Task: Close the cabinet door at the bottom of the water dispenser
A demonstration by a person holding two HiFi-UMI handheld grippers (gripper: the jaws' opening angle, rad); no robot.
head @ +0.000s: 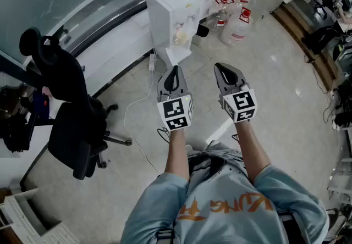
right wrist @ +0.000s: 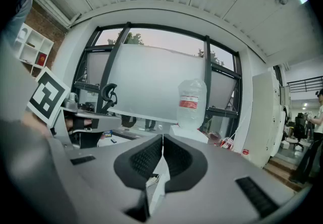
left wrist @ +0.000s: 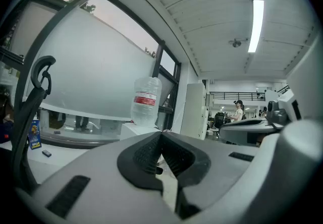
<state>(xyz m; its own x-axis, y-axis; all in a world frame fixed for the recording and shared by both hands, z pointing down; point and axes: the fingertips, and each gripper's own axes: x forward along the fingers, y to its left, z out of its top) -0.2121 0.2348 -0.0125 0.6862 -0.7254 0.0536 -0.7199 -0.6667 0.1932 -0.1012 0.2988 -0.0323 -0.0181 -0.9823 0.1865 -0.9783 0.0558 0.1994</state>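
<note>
Water dispenser (head: 170,17) stands dead ahead of my left gripper (head: 175,69), the nearer one, right gripper (head: 219,67) alongside; both clenched on nothing

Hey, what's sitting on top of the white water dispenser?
A clear water bottle with a red label stands on the water dispenser. The bottle's mouth cannot be seen; the dispenser's top covers it.
</note>
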